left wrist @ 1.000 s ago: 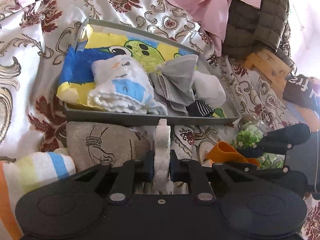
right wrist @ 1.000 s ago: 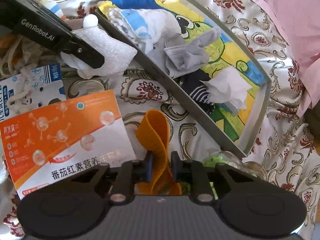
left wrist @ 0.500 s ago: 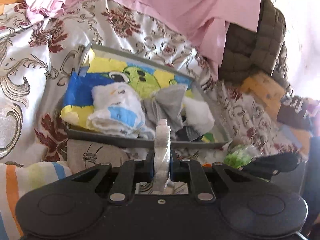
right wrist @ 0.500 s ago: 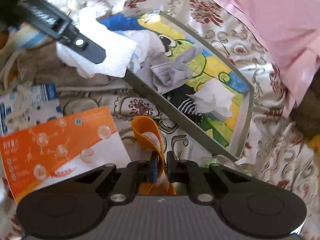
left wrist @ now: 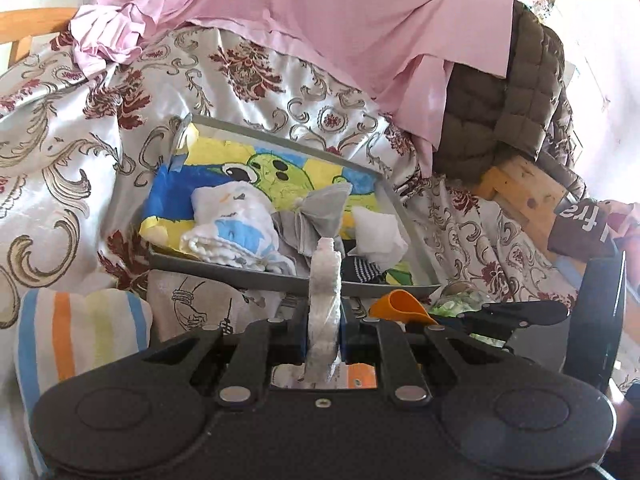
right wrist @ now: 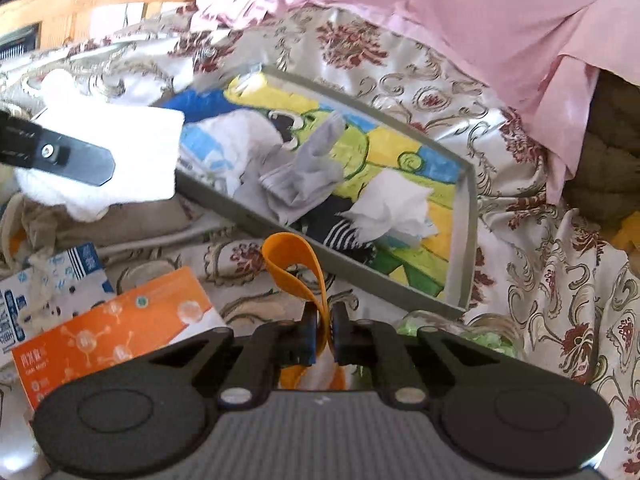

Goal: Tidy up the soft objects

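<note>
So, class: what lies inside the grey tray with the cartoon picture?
Inside the grey tray lie a folded white-and-blue cloth, a grey sock, a crumpled white cloth and a black-and-white striped sock, mostly covered. They hide much of the cartoon picture.

Socks (left wrist: 316,216) and cloths (left wrist: 232,228) lie in the tray (left wrist: 280,280), with the jar (right wrist: 460,328), seemingly, just before its corner.

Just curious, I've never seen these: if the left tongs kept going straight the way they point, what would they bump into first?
Probably the near wall of the grey tray, just ahead of the white cloth that the left tongs grip. Past it lie a grey sock and other soft things. Depth is hard to judge in this view.
</note>
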Motion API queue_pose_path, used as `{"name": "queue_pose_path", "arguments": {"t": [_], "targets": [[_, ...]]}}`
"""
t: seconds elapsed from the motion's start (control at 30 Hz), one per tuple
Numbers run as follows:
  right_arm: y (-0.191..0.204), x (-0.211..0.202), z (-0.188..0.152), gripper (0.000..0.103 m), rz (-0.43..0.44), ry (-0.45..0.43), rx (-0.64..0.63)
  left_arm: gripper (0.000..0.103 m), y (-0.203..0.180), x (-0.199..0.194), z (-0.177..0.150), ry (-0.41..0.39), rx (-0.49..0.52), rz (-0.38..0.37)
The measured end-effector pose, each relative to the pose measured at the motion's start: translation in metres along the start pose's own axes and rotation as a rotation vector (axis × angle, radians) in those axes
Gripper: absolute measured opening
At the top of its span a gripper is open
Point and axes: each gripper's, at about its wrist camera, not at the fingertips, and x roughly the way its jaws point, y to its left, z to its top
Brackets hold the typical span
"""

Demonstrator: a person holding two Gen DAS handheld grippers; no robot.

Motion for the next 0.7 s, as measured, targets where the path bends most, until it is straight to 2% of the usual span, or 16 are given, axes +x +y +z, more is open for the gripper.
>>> {"name": "queue_pose_path", "arguments": {"t": [0.17,0.4,0.57,0.7], "targets": [[-0.007,-0.009,0.0,0.008,0.006,-0.065,0.035,0.015,-0.007,-0.017,-0.007,-0.033,-0.041,0.003],[-0.02,-0.021,0.0,0.008,0.021,-0.139,0.1,0.015,-0.025,-0.031,-0.021,-0.034,-0.064,0.032],[-0.03,-0.04,-0.005,0.008,0.035,-0.202,0.129,0.015,-0.046,-0.03,-0.008,-0.068,-0.047,0.032],[-0.044,-0.047,-0.006,0.008,0.049,-0.25,0.178,0.015,-0.054,-0.012,0.014,-0.074,-0.078,0.008]]}}
